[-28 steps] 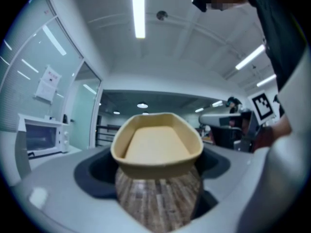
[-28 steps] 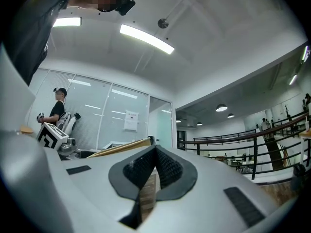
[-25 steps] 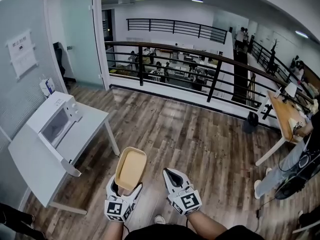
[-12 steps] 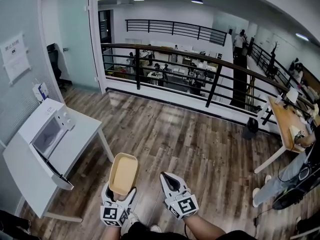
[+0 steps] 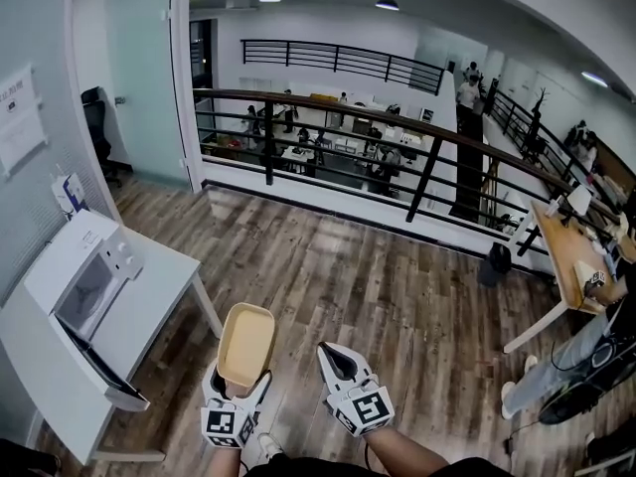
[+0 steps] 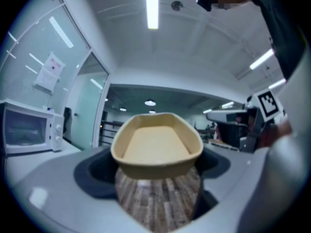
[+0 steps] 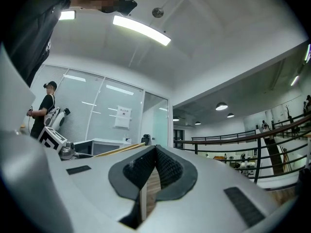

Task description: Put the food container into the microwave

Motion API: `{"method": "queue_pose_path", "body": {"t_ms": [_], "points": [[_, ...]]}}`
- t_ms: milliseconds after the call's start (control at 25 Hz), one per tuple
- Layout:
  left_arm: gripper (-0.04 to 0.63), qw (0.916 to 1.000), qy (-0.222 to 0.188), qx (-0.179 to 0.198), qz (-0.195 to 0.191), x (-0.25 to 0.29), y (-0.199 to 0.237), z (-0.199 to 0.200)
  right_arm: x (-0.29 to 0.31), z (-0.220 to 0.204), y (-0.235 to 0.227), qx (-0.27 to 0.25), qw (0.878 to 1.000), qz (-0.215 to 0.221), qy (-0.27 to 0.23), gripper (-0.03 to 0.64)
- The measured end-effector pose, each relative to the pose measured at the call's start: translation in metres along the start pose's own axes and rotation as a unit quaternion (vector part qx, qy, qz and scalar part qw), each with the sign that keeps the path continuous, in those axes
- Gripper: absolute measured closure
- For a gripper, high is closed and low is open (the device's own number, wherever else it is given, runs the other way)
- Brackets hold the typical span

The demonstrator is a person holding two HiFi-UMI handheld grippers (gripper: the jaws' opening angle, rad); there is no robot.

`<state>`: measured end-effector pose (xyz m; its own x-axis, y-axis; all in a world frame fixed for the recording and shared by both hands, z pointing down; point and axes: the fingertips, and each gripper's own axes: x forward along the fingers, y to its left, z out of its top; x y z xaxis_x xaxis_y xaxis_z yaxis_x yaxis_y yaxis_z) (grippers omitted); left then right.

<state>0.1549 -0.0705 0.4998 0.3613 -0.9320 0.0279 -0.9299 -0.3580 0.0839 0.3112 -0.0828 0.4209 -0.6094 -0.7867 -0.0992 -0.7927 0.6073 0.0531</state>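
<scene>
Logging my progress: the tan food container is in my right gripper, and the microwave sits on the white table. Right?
No: the left gripper holds the food container, as the left gripper view shows. The microwave does sit on the white table.

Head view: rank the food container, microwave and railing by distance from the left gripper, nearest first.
1. food container: clamped in the left gripper, just ahead of it.
2. microwave: off to the left, on the white table.
3. railing: farthest, across the wooden floor ahead.
</scene>
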Motion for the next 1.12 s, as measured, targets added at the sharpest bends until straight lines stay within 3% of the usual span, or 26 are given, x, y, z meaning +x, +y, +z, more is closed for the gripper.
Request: {"method": "queue_pose_path", "body": {"t_ms": [560,880,1120], "points": [[0.114,0.9999,-0.006,0.01,0.005,0.038,0.11,0.018,0.123,-0.01,0.034,0.002,1.0,0.011,0.005,0.611],[0.114,0.9996,-0.016,0.005,0.021,0.055,0.153,0.018,0.174,-0.03,0.044,0.002,0.999,0.045,0.012,0.611],[0.114,0.9981,-0.017,0.003,0.059,0.075,0.192,0.021,0.237,-0.036,0.048,0.003,0.996,0.087,-0.002,0.611]]}}
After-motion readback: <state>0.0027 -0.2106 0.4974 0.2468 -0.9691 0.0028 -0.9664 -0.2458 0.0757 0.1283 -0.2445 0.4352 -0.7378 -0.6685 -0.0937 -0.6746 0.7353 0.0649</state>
